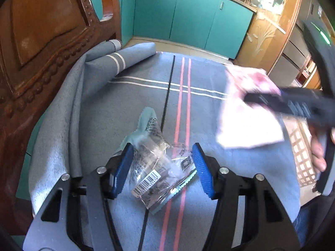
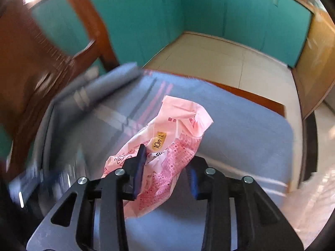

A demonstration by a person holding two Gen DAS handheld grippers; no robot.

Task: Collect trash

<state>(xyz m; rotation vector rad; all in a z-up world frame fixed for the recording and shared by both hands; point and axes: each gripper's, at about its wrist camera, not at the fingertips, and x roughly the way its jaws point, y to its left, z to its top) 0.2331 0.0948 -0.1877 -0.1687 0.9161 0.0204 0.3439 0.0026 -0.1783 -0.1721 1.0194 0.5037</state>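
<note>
A crumpled clear plastic wrapper with a barcode label and a teal end lies on the blue-grey striped tablecloth. My left gripper is closed on it, its blue pads touching the wrapper on both sides. A pink printed plastic bag sits between the pads of my right gripper, which is shut on it over the cloth. In the left wrist view the right gripper appears blurred at the right with the pink bag hanging from it, above the table.
A carved wooden chair back stands close at the left, with the cloth bunched up against it. Teal cabinets and tiled floor lie beyond the table's far edge. A person's hand holds the right gripper's handle.
</note>
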